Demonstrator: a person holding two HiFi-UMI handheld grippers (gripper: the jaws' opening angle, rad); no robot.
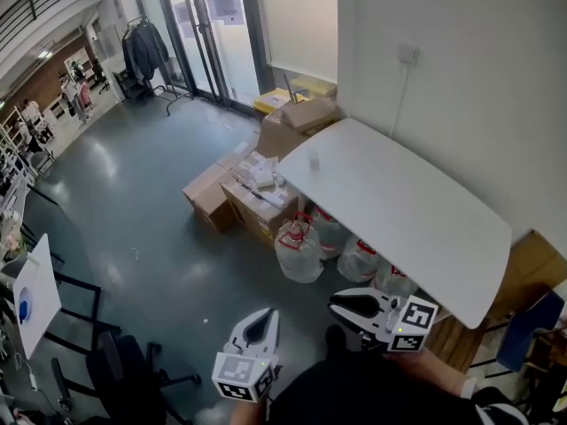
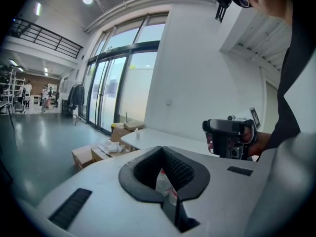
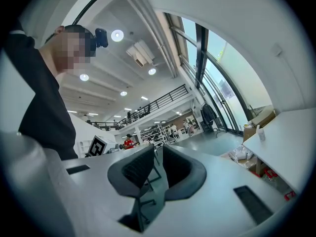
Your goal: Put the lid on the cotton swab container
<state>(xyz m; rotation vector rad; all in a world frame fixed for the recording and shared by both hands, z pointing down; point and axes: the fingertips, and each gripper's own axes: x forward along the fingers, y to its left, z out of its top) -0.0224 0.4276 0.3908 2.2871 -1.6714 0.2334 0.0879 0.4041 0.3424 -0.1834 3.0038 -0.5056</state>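
Two claws are held low, close against the person's body and well apart from the counter.

Left claw [image 1: 259, 324]: clenched, pad tips meeting, nothing gripped. Through the hollow behind the tips, only one of the water jugs [image 2: 163, 182] shows, far beyond.

Right claw [image 1: 356, 306]: in its own view the tips stand a narrow slit apart, released. Nothing is between them, and only grey floor [image 1: 133, 202] shows through. The left gripper view shows this claw off to the right, with a hand [image 2: 256, 143] round its grip.

Cotton swab container [image 1: 313, 160]: small, pale and upright. It stands alone on the white counter [image 1: 416, 220] near the far left corner, well apart from both claws. Whether a lid is on it cannot be told at this size.

Under the counter's near edge: several clear water jugs with red caps, standing together.

Left of these, on the floor: a cluster of cardboard boxes [image 1: 208, 193], some open with pale contents showing.

At the counter's right end: a blue chair [image 1: 530, 328].
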